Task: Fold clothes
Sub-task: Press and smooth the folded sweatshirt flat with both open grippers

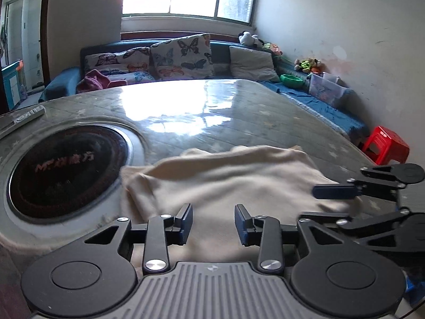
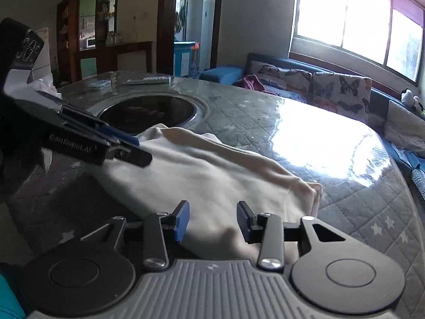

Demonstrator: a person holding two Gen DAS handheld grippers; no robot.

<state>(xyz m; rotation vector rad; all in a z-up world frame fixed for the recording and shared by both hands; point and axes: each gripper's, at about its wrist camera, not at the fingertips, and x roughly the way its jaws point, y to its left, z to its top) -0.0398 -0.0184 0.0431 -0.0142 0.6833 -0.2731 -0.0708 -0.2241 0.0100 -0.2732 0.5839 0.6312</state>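
A cream garment point(image 1: 225, 180) lies in a loose fold on the table's near side, with one rumpled corner towards the round hob. My left gripper point(image 1: 213, 223) hovers over its near edge, jaws apart, the cloth below them and nothing pinched. The right gripper point(image 1: 318, 203) reaches in from the right over the garment's right edge. In the right wrist view the same garment point(image 2: 212, 170) spreads ahead, and my right gripper point(image 2: 212, 220) stands open above its near hem. The left gripper point(image 2: 138, 150) shows at the left over the cloth's far corner.
The table point(image 1: 239, 111) has a quilted grey cover under a glossy sheet, with a dark round hob point(image 1: 66, 167) set in it. A remote point(image 1: 29, 115) lies at the far left. A sofa with butterfly cushions point(image 1: 180, 55) stands behind, and a red stool point(image 1: 385, 146) to the right.
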